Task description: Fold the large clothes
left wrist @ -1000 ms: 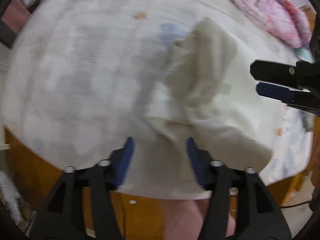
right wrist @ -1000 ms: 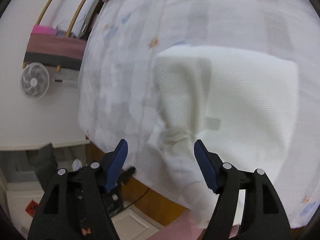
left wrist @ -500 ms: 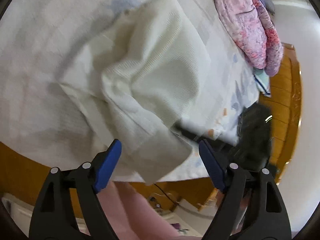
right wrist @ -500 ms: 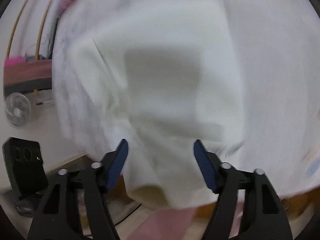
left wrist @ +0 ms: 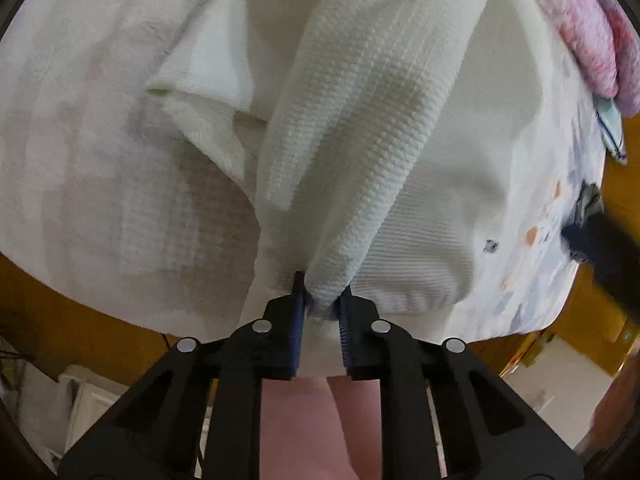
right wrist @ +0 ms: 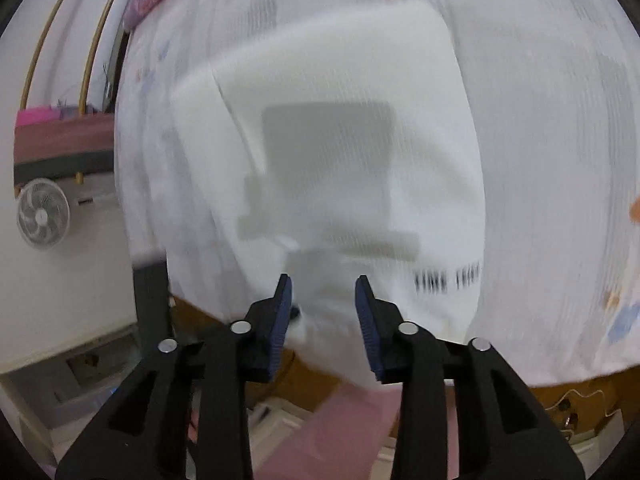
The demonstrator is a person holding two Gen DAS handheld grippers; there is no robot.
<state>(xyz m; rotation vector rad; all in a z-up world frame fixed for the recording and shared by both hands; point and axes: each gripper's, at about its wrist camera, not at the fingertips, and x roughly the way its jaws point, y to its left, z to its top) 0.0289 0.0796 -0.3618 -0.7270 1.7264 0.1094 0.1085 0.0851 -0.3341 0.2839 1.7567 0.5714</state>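
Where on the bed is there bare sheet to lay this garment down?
Bare sheet lies left of the white garment, out to the bed's near edge. The right side is crowded: the pink quilt fills the far corner and dark cloth sits at the edge. The left hand-held gripper grips the garment.

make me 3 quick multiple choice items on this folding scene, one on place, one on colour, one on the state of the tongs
1. Where does the white garment lie?
A on a bed
B in a basket
C on the floor

2. What colour is the bundle at the bed's far corner?
A green
B pink
C black

3. The left tongs are
A wide open
B shut on cloth
C out of view

Answers:
1 A, it is spread over the bedsheet.
2 B, pink-purple fabric.
3 B, the tips pinch a fold of garment.
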